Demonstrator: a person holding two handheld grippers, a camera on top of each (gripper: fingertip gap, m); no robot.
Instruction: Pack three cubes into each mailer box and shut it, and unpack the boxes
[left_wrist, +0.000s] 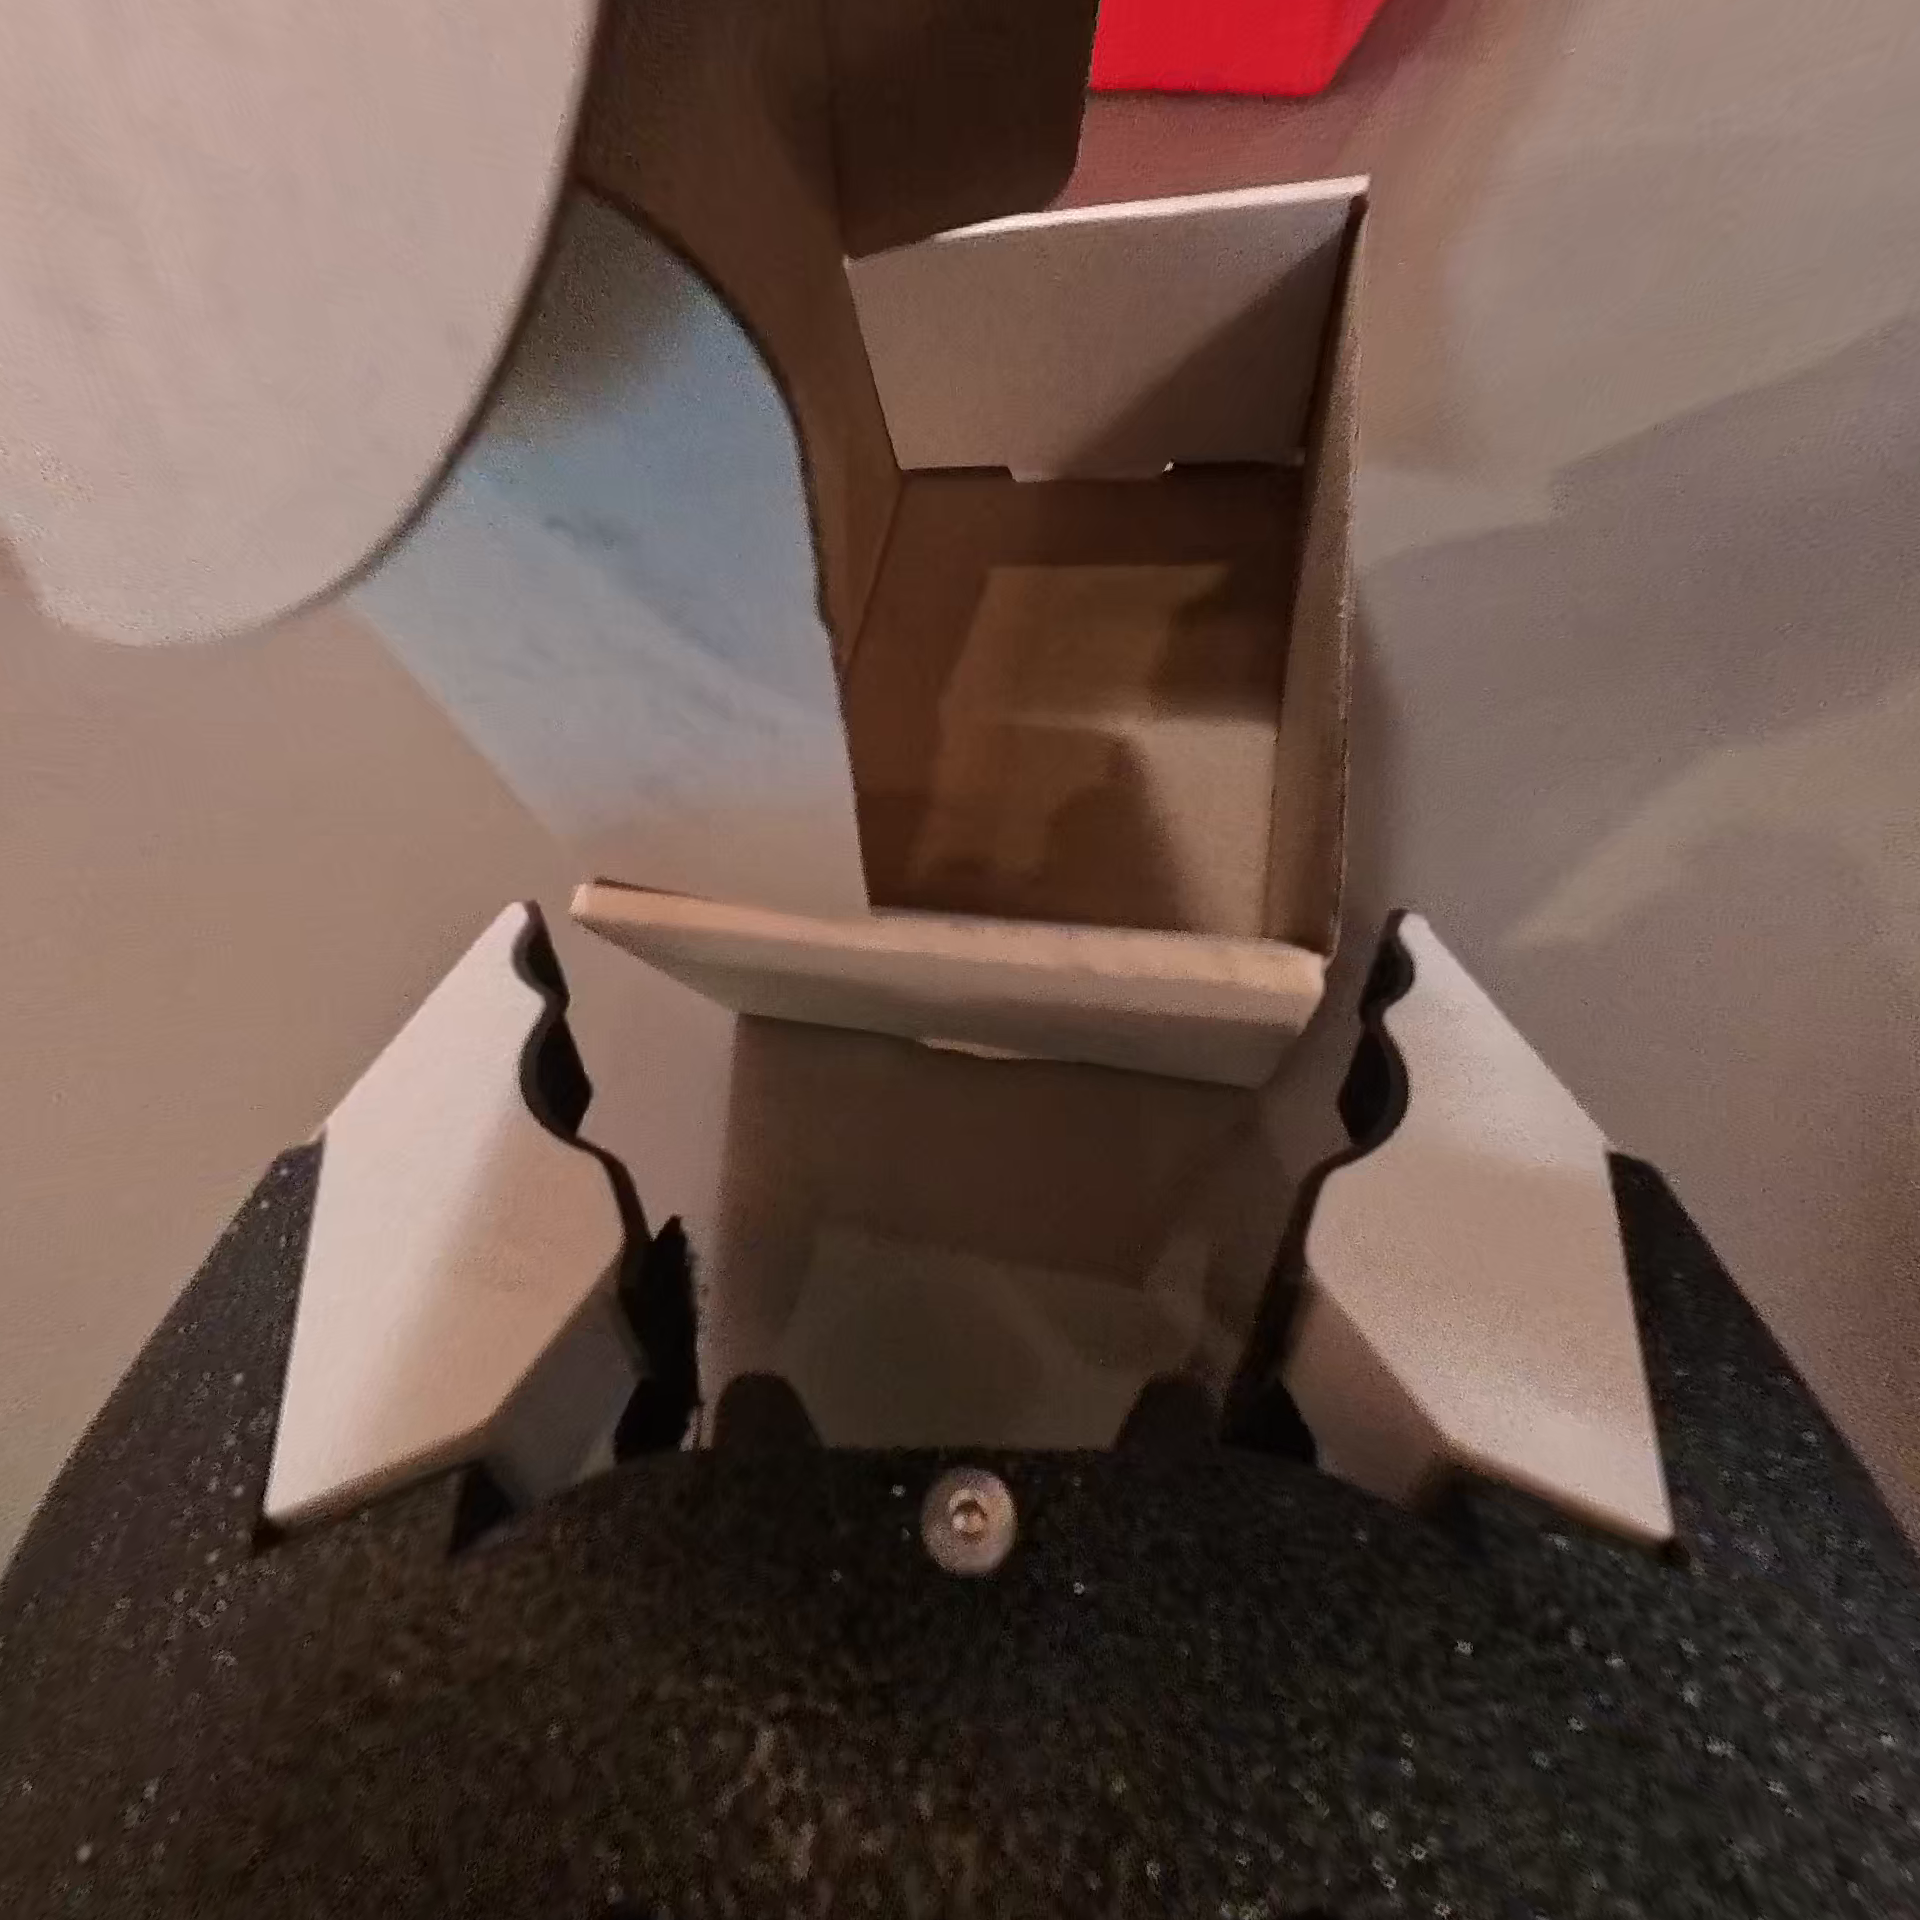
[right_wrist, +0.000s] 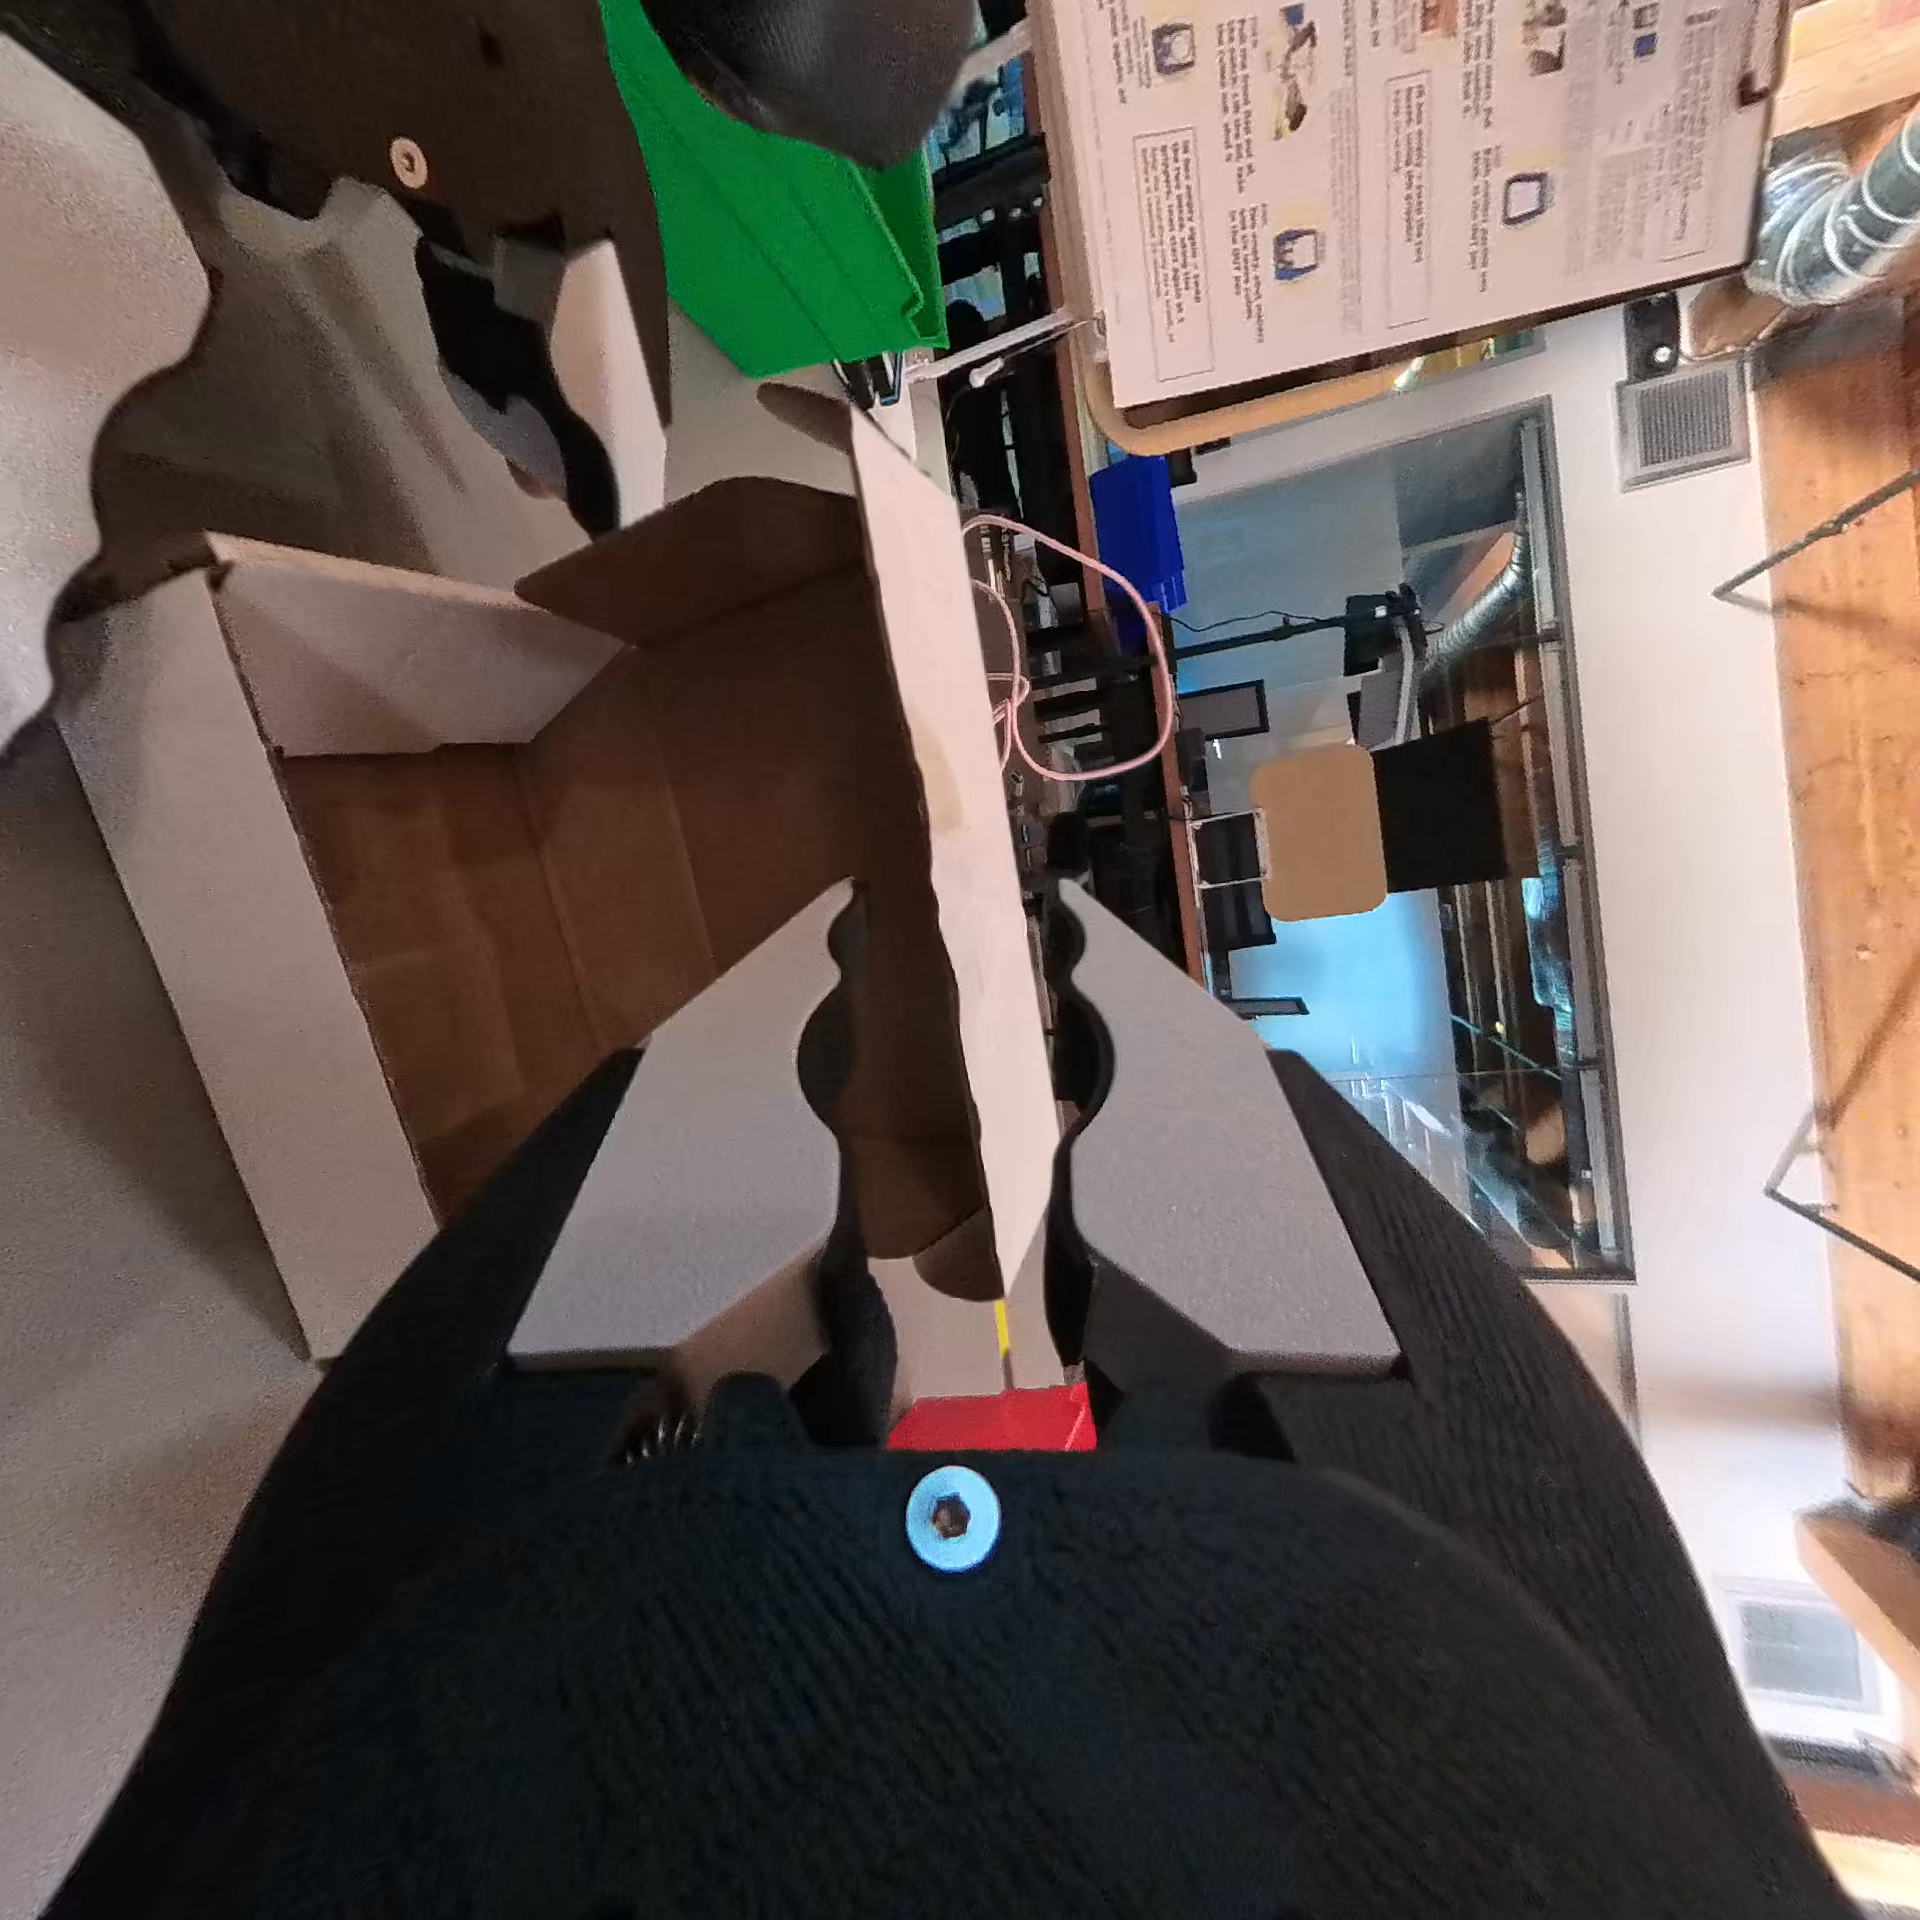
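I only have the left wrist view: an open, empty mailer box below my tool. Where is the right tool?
Observer: The right tool straddles the raised lid of the mailer box, one finger on each side.
Operator: Is it clamped on the lid?
Observer: No. A gap shows between the box-side finger and the lid, so the lid only stands between the fingers.
Operator: Anything past the box's far end?
Observer: A green plastic bin stands just beyond it.
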